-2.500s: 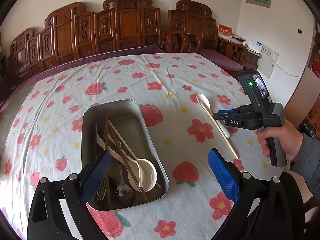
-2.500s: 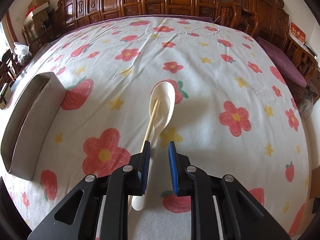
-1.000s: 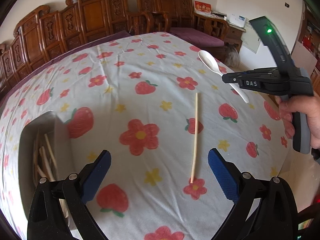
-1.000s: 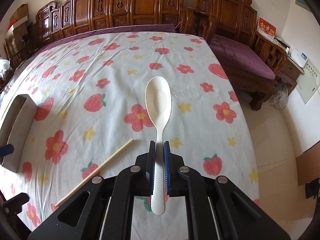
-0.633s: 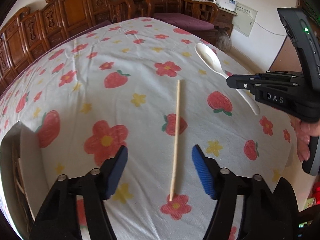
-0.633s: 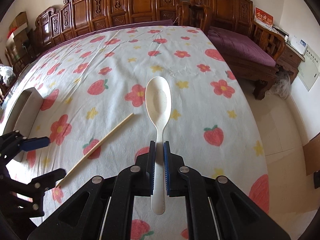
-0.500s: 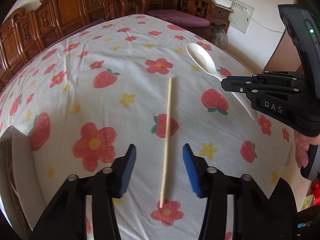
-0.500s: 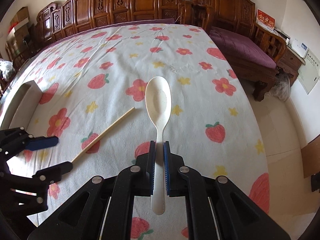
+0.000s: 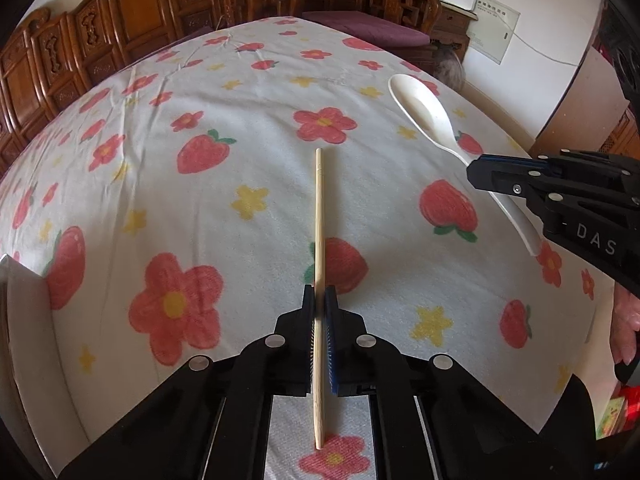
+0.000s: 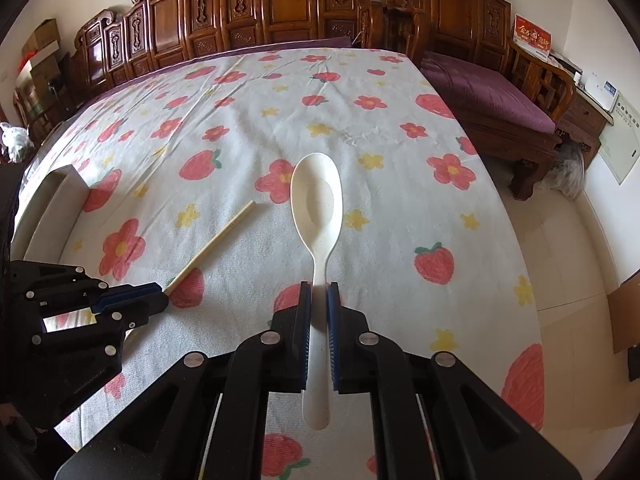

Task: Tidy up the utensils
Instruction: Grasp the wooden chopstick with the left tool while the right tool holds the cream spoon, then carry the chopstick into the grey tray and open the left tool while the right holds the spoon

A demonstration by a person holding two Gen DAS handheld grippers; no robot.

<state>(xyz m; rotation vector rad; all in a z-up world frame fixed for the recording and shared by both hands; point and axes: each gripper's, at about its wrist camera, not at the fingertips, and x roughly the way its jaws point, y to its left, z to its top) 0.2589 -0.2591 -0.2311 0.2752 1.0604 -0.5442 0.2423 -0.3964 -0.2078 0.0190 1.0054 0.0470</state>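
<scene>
My left gripper [image 9: 319,300] is shut on a light wooden chopstick [image 9: 319,216] that lies along the flowered tablecloth, gripped near its near end. The same gripper [image 10: 158,298] and chopstick [image 10: 216,242] show at the left of the right wrist view. My right gripper [image 10: 319,292] is shut on the handle of a white plastic spoon [image 10: 317,204] and holds it above the cloth, bowl forward. In the left wrist view the spoon [image 9: 424,110] sticks out of the right gripper [image 9: 478,170] at the right.
The metal utensil tray [image 9: 22,320] sits at the left edge of the table; its rim also shows in the right wrist view [image 10: 44,204]. Carved wooden chairs [image 10: 280,4] line the far side. The table edge and floor [image 10: 560,248] are to the right.
My left gripper has moved down onto the chopstick and its jaws have closed from wide open to shut on it. The right gripper keeps holding the raised spoon.
</scene>
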